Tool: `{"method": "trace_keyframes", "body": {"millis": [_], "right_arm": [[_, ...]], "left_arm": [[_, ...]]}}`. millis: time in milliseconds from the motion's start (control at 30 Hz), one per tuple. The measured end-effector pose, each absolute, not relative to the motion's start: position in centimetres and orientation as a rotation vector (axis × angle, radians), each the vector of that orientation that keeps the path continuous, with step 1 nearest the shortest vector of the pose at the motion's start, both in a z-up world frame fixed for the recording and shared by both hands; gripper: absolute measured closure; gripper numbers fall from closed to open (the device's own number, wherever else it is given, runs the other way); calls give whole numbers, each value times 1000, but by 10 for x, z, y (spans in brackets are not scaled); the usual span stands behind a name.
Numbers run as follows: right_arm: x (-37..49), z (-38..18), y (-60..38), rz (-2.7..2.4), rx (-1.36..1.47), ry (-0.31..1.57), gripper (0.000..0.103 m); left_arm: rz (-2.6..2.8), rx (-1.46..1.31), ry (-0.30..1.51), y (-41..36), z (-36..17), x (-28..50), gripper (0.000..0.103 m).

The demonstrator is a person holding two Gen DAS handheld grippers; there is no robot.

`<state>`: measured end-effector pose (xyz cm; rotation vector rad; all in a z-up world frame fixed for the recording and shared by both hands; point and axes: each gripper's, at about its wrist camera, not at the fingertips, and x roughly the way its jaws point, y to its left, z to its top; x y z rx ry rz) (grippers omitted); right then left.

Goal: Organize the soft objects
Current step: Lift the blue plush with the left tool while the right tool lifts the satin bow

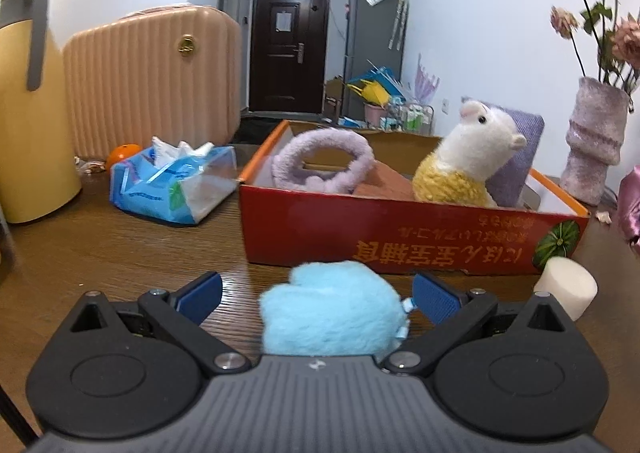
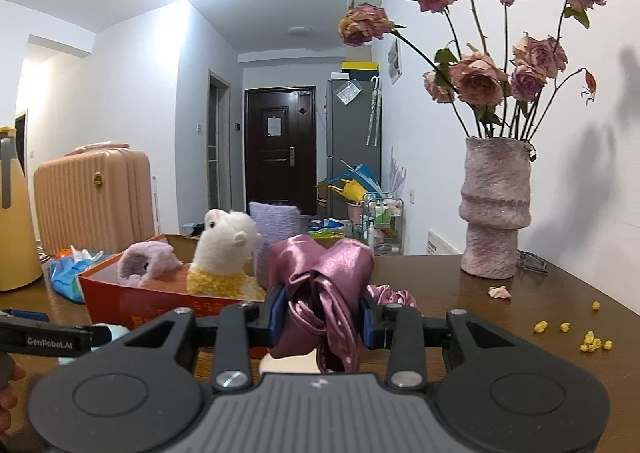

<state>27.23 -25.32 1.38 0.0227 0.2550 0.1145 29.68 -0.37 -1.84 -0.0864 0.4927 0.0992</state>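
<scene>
A fluffy light-blue plush (image 1: 330, 309) lies on the wooden table between the wide-open fingers of my left gripper (image 1: 316, 295), not gripped. Just beyond stands a red cardboard box (image 1: 360, 229) holding a purple fuzzy headband (image 1: 324, 163), a white-and-yellow alpaca toy (image 1: 468, 157) and a purple cushion (image 1: 516, 157). A white foam cylinder (image 1: 566, 289) lies to the right of the box. My right gripper (image 2: 322, 315) is shut on a purple satin cloth (image 2: 320, 293), held above the table right of the box (image 2: 132, 301). A satin scrunchie (image 2: 390, 295) lies behind it.
A blue tissue pack (image 1: 172, 185), an orange ball (image 1: 122, 155), a yellow jug (image 1: 28, 113) and a pink suitcase (image 1: 152, 77) stand to the left. A vase of dried roses (image 2: 496, 209) stands at the right, with petals and yellow bits (image 2: 592, 341) scattered on the table.
</scene>
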Motion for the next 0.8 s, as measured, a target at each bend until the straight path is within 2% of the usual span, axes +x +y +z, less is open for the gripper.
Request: {"method": "trace_keyframes", "body": {"millis": [800], "right_arm": [[280,7,-266,105,13,290,67]], "left_arm": [[60,-30,664,-15,-41,333,0]]}}
